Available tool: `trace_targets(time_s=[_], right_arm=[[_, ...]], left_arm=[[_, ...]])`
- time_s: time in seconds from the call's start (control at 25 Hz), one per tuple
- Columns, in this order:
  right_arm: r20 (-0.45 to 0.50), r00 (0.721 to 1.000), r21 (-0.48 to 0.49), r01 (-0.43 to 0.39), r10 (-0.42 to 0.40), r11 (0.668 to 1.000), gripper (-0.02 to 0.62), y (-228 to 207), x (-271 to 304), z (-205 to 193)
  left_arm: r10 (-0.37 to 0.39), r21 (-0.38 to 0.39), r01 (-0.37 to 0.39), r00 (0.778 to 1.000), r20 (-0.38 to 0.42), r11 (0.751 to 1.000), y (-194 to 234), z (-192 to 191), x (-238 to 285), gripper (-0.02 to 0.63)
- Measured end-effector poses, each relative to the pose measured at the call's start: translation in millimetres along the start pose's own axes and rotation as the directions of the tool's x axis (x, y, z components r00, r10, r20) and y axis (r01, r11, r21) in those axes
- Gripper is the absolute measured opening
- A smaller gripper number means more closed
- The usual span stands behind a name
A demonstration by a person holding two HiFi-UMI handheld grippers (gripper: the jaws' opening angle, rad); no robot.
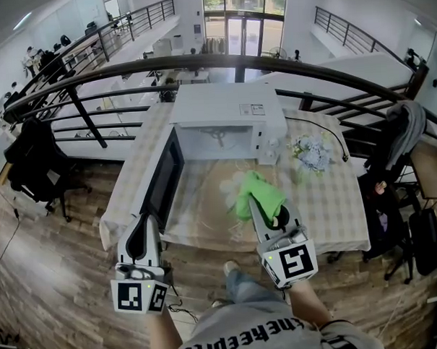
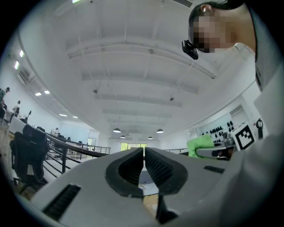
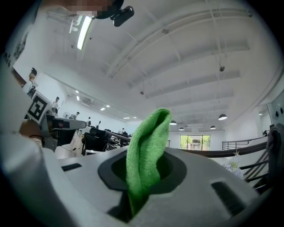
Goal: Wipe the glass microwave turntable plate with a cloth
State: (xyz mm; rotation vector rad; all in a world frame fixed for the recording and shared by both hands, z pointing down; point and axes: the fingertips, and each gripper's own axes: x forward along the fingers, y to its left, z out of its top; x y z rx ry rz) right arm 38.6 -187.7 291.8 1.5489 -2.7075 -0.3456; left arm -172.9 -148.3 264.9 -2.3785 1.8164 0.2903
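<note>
Over the checked worktop [image 1: 332,201], before the open-doored microwave [image 1: 226,105], my right claw [image 3: 143,170] pinching the green cloth [image 3: 146,146], its fold standing up, my left claw [image 2: 143,166] pressed together, empty, near the worktop's front corner

A white microwave [image 1: 226,108] stands on a checked table [image 1: 328,209], its door [image 1: 164,176] swung open to the left (flowers [image 1: 311,151] just beside it on the right). The right gripper [image 1: 266,213] holds a green cloth [image 1: 259,192] over the tabletop; the left gripper [image 1: 142,223] hangs near the table's front left edge.
</note>
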Motion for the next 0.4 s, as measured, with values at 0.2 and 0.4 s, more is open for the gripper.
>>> trace_targets(time_s=[0.2,0.4], right_arm=[[0.001,1.0,0.008,-0.001,0.001,1.0,0.049,2.8,-3.0,1.0],[0.003,1.0,0.007,-0.006,0.006,1.0,0.049,5.6,-5.4,2.3]], left_arm=[[-0.005,0.0,0.005,1.0,-0.001,1.0,-0.7,0.2,-3.3,0.012],[-0.008,0.0,0.008,1.0,0.0,1.0,-2.3,0.8,-6.1,0.012]])
